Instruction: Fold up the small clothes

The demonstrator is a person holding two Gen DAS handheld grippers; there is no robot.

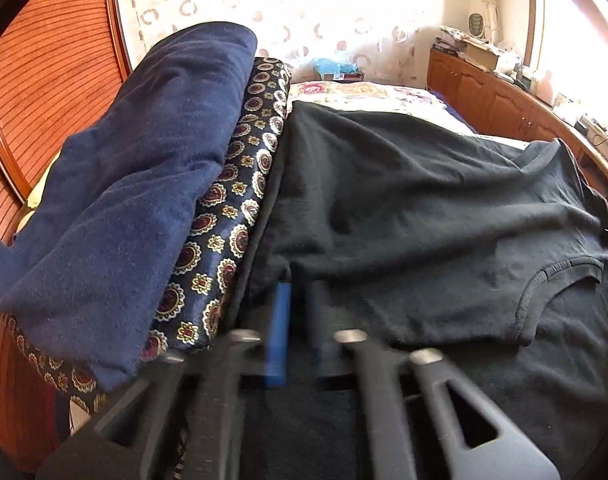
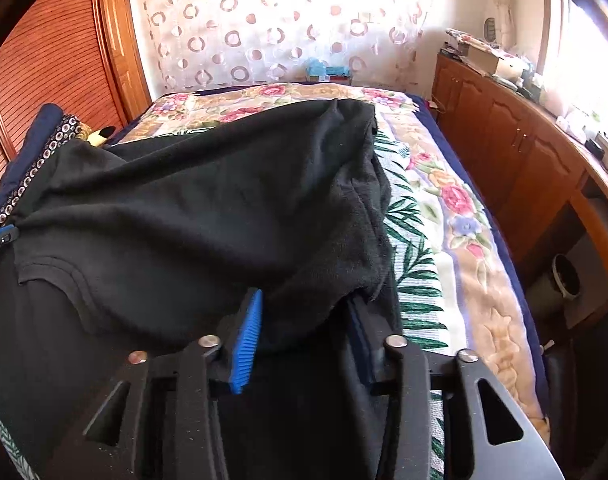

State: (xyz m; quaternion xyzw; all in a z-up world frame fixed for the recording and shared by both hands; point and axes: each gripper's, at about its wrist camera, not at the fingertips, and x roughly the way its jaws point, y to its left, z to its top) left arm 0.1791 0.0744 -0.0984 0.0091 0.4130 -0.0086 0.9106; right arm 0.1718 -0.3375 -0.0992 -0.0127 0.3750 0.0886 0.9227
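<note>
A black T-shirt (image 1: 403,208) lies spread over the bed, its collar (image 1: 551,280) toward the right in the left wrist view. My left gripper (image 1: 298,292) is shut, its blue pads (image 1: 278,332) pinching the shirt's near left edge; it is blurred. From the right wrist view the black T-shirt (image 2: 192,208) is bunched and raised, pulled toward the left gripper (image 2: 0,236) at the frame's left edge. My right gripper (image 2: 307,320) is closed on a thick fold of the shirt. One blue pad (image 2: 248,340) shows, while fabric hides the other.
A folded navy garment (image 1: 136,184) rests on a dark medallion-patterned cloth (image 1: 232,208) left of the shirt. The floral bedspread (image 2: 443,208) stretches away to the right. Wooden cabinets (image 2: 523,152) with clutter on top line the right wall; a slatted wardrobe door (image 1: 44,80) stands left.
</note>
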